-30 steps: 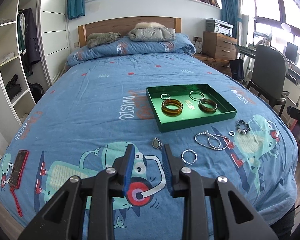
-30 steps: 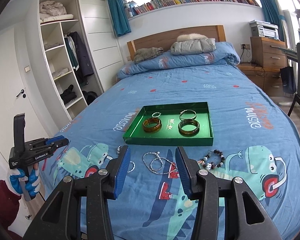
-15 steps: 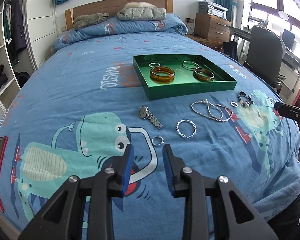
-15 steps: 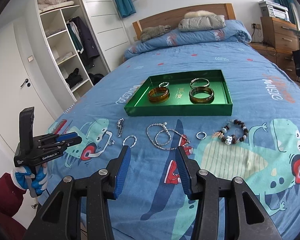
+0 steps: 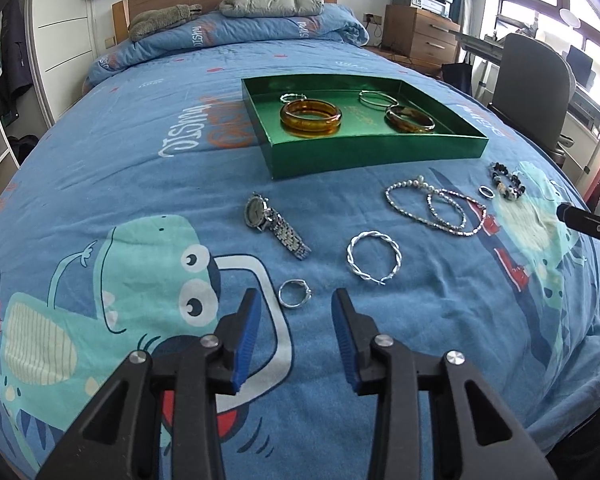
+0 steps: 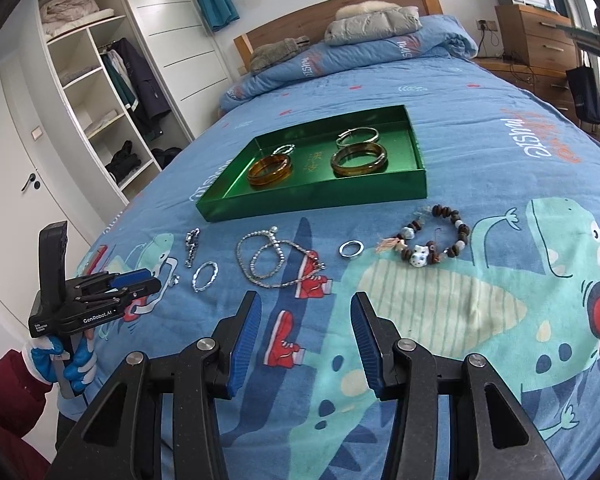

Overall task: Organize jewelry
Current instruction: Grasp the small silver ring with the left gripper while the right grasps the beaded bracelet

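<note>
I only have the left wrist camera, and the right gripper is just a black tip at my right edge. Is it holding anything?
Observer: No. The right gripper is open and empty, above the bedspread.
Operator: What lies nearest ahead of it?
Observer: The tangled chain necklaces, just beyond its left finger. The plain ring lies to their right.
Operator: The beaded bracelet is tiny in my view. Is anything dangling from it?
Observer: Yes. The beaded bracelet has a pale tassel on its left side, spread on the cloth toward the ring.
</note>
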`<state>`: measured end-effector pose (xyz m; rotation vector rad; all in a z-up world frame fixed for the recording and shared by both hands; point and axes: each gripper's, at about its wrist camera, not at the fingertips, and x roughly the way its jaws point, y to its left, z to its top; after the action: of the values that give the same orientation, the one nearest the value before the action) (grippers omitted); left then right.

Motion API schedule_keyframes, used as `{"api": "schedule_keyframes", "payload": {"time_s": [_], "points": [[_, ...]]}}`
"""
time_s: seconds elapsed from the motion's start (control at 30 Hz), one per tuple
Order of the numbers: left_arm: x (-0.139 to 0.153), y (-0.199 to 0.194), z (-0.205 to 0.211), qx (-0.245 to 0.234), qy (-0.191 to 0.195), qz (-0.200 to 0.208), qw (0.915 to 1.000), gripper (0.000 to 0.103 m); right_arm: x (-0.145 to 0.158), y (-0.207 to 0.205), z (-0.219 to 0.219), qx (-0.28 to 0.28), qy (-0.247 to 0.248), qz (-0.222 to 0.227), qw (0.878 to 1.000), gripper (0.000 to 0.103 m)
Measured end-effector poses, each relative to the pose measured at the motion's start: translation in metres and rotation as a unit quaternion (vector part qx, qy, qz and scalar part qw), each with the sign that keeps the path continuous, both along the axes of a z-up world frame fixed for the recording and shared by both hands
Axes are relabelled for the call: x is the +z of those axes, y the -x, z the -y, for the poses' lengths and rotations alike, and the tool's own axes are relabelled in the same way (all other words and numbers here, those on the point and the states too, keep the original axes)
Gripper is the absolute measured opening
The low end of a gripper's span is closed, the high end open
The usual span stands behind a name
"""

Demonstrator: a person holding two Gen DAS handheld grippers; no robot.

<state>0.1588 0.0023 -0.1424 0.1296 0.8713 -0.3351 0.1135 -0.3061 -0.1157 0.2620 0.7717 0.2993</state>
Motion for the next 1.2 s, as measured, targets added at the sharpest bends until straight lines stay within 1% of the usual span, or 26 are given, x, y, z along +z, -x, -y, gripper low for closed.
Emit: {"api": "schedule_keyframes", "payload": {"time_s": [0.27,0.53,0.67,0.8,0.87,0.97,1.07,1.2], "points": [[-0.018,-0.017,0.005,0.005,-0.011,-0.013,0.9998,0.035,-0.010,-0.009,0.036,-0.040,-0.004,-0.007,0.999,0.046],[-0.023,-0.018,0.011,-0.001,-0.025,-0.001,0.9997,0.033,-0.017,-0.021,0.057,-0.065,0.006,-0.008,0.998,0.046],[-0.024,-0.017,0.012,0.000,-0.026,0.004,0.9997,0.028,-0.019,-0.030,0.067,-0.076,0.014,-0.009,0.997,0.047],[-0.024,-0.017,0.012,0.004,-0.024,0.006,0.9997,0.023,-0.021,-0.043,0.070,-0.077,0.026,-0.014,0.997,0.052],[-0.024,-0.017,0.012,0.004,-0.022,0.006,0.9997,0.019,-0.023,-0.051,0.070,-0.080,0.031,-0.018,0.996,0.053],[-0.024,-0.017,0.010,0.006,-0.014,0.005,0.9999,0.019,-0.027,-0.064,0.074,-0.091,0.034,-0.027,0.995,0.053],[-0.024,-0.018,0.010,0.006,-0.011,0.004,0.9999,0.019,-0.031,-0.077,0.075,-0.096,0.051,-0.041,0.993,0.052],[-0.024,-0.017,0.008,0.005,-0.006,0.003,1.0000,0.019,-0.039,-0.090,0.072,-0.095,0.076,-0.063,0.991,0.048]]}}
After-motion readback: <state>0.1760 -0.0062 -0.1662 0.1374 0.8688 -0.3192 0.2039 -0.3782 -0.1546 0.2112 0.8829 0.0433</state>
